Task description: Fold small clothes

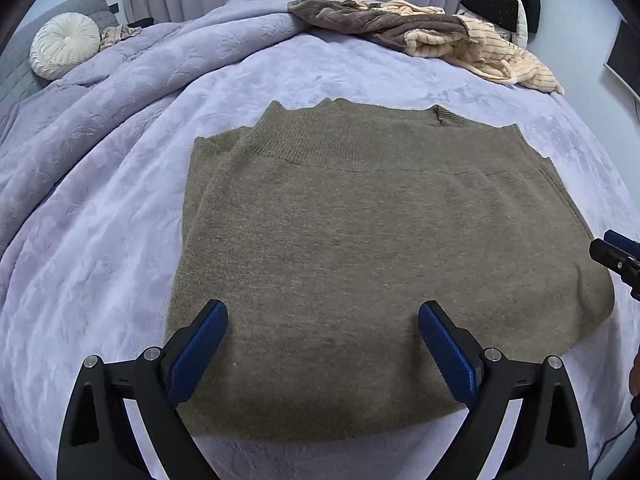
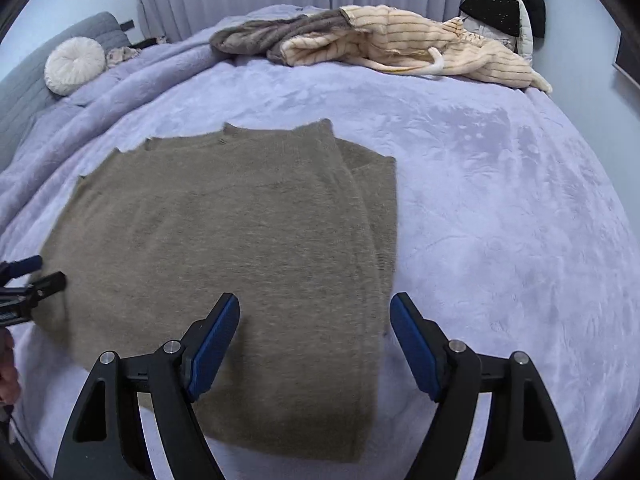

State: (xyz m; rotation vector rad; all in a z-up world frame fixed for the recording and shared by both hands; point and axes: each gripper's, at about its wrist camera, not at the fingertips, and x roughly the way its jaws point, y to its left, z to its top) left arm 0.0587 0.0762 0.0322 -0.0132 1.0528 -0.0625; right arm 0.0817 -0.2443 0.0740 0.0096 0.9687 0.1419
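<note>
So the olive-brown knit sweater [image 1: 380,248] is lying flat in the middle of the bed, folded into a rough rectangle with its ribbed band at the far edge and an extra folded layer poking out along one side. It sits on a fluffy lavender blanket [image 1: 100,208] that covers the whole bed. The left gripper [image 1: 323,312] hangs over the near edge of the sweater with its blue-padded fingers [image 1: 200,350] spread wide, nothing between them. The right gripper [image 2: 315,306] is the same deal, jaws wide apart and empty, parked over the sweater's near right corner, one finger above the knit and the other above bare blanket. Each gripper's tip shows at the edge of the other camera's view. Further back at the far edge of the bed there's a heap of unfolded clothes [image 2: 380,42], cream striped stuff tangled with something grey-brown. Off to the left, a round white cushion [image 1: 64,46] leans on a grey headboard [image 1: 80,4].
</note>
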